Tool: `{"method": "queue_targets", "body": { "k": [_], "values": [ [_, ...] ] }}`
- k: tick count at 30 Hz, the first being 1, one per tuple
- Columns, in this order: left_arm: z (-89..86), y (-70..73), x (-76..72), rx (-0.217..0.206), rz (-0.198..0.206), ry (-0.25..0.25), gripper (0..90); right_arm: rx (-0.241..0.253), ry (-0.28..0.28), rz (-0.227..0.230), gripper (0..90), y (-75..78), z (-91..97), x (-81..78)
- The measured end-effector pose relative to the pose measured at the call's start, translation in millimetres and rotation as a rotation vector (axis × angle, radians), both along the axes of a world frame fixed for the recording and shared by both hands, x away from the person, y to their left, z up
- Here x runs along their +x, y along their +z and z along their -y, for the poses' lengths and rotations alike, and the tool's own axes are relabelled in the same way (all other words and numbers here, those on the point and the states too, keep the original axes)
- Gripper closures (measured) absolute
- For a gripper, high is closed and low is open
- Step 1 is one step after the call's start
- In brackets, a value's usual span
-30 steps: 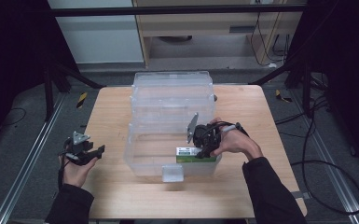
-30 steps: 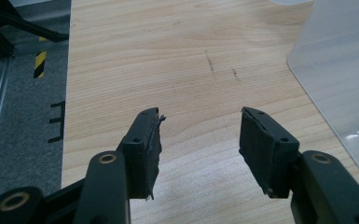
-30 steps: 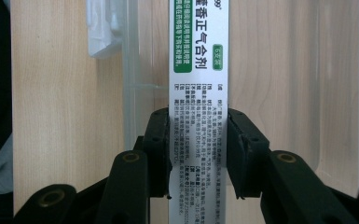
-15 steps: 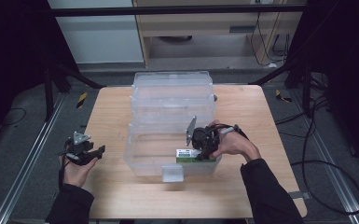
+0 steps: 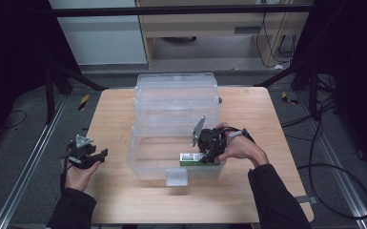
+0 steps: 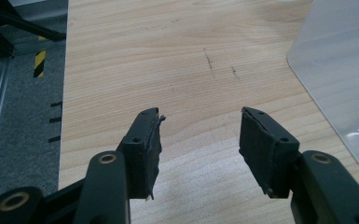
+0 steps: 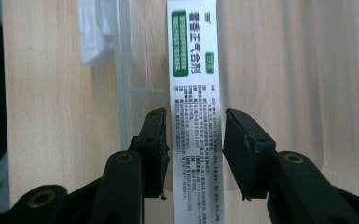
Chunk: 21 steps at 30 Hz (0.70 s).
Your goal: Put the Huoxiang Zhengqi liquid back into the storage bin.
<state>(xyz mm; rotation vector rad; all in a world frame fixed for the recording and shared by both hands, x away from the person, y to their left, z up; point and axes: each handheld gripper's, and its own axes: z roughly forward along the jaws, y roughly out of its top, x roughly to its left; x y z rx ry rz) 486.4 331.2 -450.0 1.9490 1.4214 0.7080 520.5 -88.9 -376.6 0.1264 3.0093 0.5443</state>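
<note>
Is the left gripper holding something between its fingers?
No, the left gripper is open, with bare table between its fingers.

Black tongs [image 7: 195, 154] with brass-coloured rivets (grey plate on top), dark sleeves [image 5: 276, 200]

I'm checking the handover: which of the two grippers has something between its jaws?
The right gripper, inside the clear bin: the white-and-green box stands between its jaws, which have just been opening. The left gripper hangs open over bare table.
</note>
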Motion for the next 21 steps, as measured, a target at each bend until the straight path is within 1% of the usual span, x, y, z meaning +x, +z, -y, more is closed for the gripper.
{"method": "queue_targets", "body": {
  "k": [1,3,5,11,12,17,21],
  "values": [
    [0.4,-0.1,0.1,-0.001,-0.001,-0.001,47.6,0.006,-0.001,0.004,59.1,1.9,1.0,-0.2],
    [0.8,-0.5,0.2,0.001,-0.002,-0.001,47.6,0.028,-0.029,-0.001,58.6,6.7,3.4,-1.2],
    [1.2,-0.8,0.3,0.003,-0.004,-0.003,47.6,0.046,-0.037,0.013,58.5,10.0,6.0,-1.7],
    [1.7,-0.9,0.2,0.001,-0.004,-0.006,47.6,0.088,-0.087,0.025,57.4,18.8,13.7,-2.7],
    [1.7,-0.9,0.2,0.001,-0.004,-0.006,47.6,0.096,-0.085,0.029,57.1,20.4,15.0,-2.6],
    [2.0,-1.0,0.2,0.0,-0.004,-0.007,47.6,0.139,-0.112,0.032,55.5,27.4,18.5,-6.0],
    [2.9,-1.0,0.4,-0.001,-0.002,-0.01,47.6,0.153,-0.103,0.037,56.1,31.0,16.8,-11.6]
  ]
}}
